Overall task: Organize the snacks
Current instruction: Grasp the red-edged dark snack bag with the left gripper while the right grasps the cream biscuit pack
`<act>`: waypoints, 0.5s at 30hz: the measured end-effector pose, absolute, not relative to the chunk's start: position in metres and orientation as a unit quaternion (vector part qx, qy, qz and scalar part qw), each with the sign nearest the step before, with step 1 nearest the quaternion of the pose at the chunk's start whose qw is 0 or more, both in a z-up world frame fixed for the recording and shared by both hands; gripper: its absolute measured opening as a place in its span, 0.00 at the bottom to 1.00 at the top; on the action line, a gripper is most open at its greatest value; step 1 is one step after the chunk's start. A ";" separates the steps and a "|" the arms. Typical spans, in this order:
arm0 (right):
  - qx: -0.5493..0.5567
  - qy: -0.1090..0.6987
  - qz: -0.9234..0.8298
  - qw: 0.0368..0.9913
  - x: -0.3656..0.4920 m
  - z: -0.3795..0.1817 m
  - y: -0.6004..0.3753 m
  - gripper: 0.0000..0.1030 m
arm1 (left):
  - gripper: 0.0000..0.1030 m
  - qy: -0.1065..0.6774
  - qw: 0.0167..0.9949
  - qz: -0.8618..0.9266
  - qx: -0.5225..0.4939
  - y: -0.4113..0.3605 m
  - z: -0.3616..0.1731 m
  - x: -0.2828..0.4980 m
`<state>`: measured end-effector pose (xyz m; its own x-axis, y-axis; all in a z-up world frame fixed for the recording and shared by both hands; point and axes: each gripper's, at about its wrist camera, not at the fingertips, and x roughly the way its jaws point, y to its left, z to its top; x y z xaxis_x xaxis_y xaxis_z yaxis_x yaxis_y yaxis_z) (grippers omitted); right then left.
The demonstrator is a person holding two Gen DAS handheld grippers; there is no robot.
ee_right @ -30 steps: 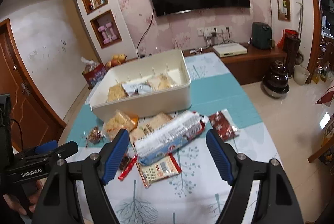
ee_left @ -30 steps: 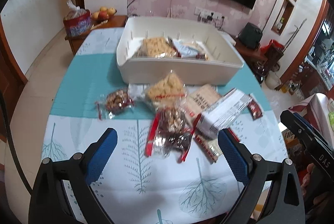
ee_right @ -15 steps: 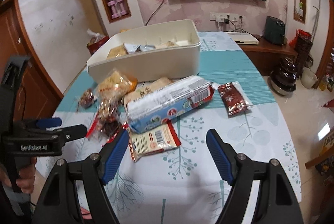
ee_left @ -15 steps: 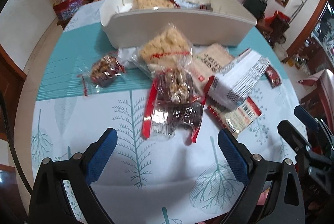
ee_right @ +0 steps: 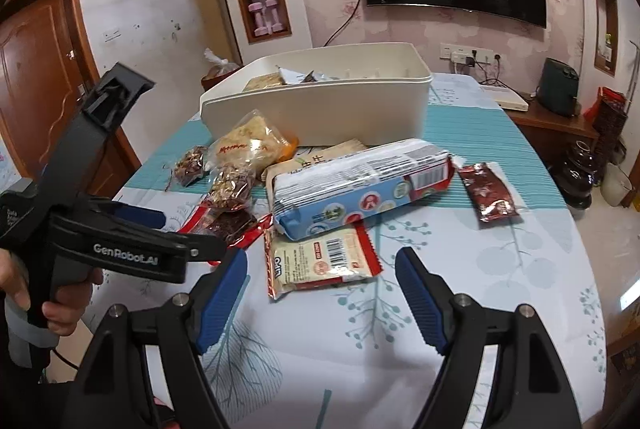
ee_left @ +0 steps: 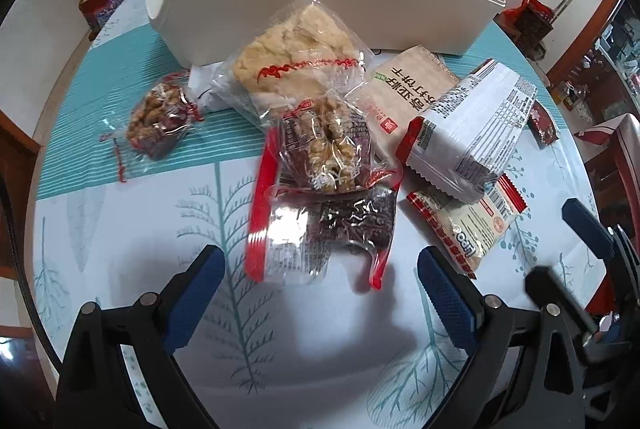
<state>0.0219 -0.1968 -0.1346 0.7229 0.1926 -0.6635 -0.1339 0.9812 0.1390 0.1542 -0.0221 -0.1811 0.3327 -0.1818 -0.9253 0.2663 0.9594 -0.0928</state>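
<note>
A pile of snack packs lies on the table in front of a white bin (ee_left: 320,17) that holds several snacks. Nearest my open left gripper (ee_left: 320,289) is a clear red-edged pack of dark and nutty bars (ee_left: 324,201). Behind it lies a pale rice-cake bag (ee_left: 296,57), a small nut pack (ee_left: 160,117) to the left, and a long white-and-blue biscuit pack (ee_left: 468,133) to the right. My right gripper (ee_right: 322,293) is open just short of a flat red-trimmed wafer pack (ee_right: 320,261). The biscuit pack (ee_right: 360,189) lies behind it.
A small dark red sachet (ee_right: 488,193) lies alone right of the pile. The bin (ee_right: 320,109) stands at the far middle of the round table (ee_right: 500,289). The left gripper's handle and the hand holding it (ee_right: 100,241) cross the right view's left side.
Both grippers have come down and forward toward the snack pile, which now looms larger in both views. Both stay open. No snack has moved.
</note>
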 end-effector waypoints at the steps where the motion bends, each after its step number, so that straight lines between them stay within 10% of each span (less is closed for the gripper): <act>1: 0.038 0.363 0.091 0.927 0.024 -0.137 -0.194 0.75 | 0.94 0.561 0.815 -0.138 0.037 -0.022 -0.183 0.156; 15: -0.022 0.391 0.078 0.917 0.044 -0.168 -0.174 0.75 | 0.94 0.560 0.816 -0.127 0.066 -0.037 -0.201 0.178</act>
